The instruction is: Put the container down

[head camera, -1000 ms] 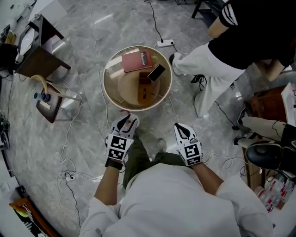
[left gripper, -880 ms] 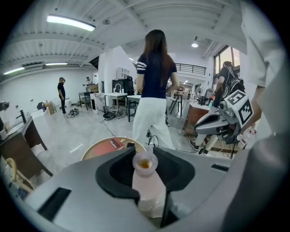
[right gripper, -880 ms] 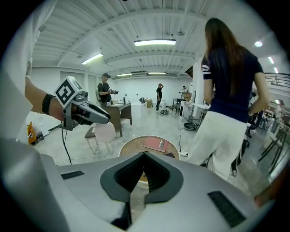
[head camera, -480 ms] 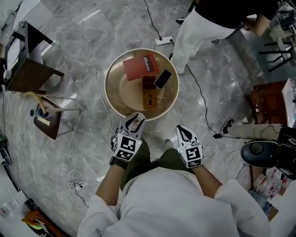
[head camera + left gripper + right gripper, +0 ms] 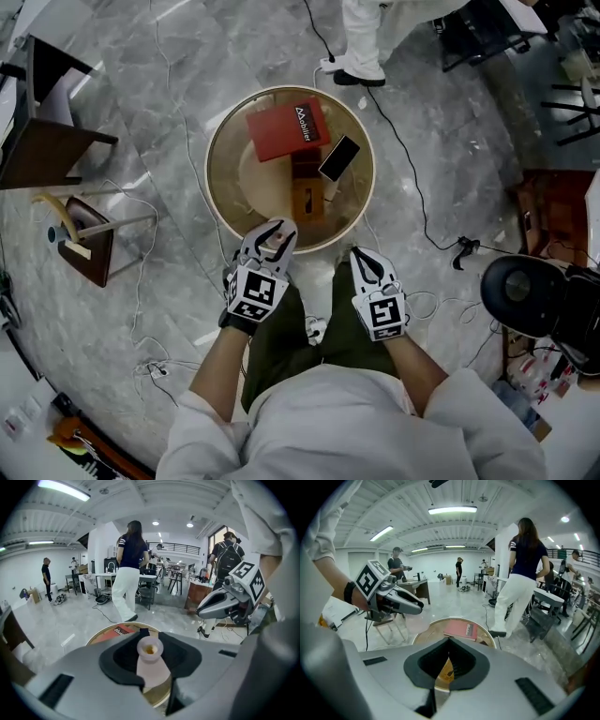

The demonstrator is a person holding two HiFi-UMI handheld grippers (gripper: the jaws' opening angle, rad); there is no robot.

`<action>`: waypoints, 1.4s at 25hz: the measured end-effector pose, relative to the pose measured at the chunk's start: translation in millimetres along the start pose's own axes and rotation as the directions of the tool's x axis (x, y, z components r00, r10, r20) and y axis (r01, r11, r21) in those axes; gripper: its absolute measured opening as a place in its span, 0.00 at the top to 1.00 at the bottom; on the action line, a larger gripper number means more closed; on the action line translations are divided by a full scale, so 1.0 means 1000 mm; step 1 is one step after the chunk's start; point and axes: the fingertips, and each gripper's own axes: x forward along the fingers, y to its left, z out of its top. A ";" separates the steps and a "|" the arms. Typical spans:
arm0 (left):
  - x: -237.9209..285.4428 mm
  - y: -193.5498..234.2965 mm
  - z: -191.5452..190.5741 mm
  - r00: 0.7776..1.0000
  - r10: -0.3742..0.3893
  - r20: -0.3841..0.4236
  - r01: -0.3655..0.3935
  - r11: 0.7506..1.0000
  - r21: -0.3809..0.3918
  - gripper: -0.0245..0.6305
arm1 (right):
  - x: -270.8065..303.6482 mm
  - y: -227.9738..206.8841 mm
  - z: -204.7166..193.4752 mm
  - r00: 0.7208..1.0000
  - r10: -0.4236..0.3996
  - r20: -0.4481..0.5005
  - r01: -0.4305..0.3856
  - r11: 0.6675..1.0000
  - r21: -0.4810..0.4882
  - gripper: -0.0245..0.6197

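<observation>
Left gripper (image 5: 276,232) tilted down, arm outstretched, jaws clamped on container's (image 5: 217,192) pale handle (image 5: 150,652); right gripper (image 5: 362,255) likewise, jaws pinched narrow on rim (image 5: 368,199).

Container (image 5: 212,164) rim behind left gripper (image 5: 274,234)

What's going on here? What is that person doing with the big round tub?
A person standing over a round container grips its near rim with a tool in each hand. The left tool is closed on a pale knob-like piece at that rim; the right tool looks closed on the thin rim itself. Inside lie a red book, a phone and a brown box. Whether the container already rests on the floor I cannot tell.
</observation>
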 end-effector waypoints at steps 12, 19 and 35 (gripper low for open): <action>0.115 0.054 -0.071 0.993 0.117 -0.007 -0.117 0.987 -0.109 0.77 | 0.098 -0.042 -0.058 0.991 0.131 -0.023 -0.132 0.991 -0.025 0.93; 0.167 0.063 -0.116 0.992 0.123 -0.026 -0.126 0.983 -0.134 0.77 | 0.122 -0.053 -0.098 0.987 0.152 -0.059 -0.152 0.988 0.003 0.93; 0.222 0.070 -0.163 0.992 0.115 -0.054 -0.121 0.985 -0.124 0.77 | 0.148 -0.064 -0.146 0.976 0.175 -0.129 -0.169 0.984 0.050 0.93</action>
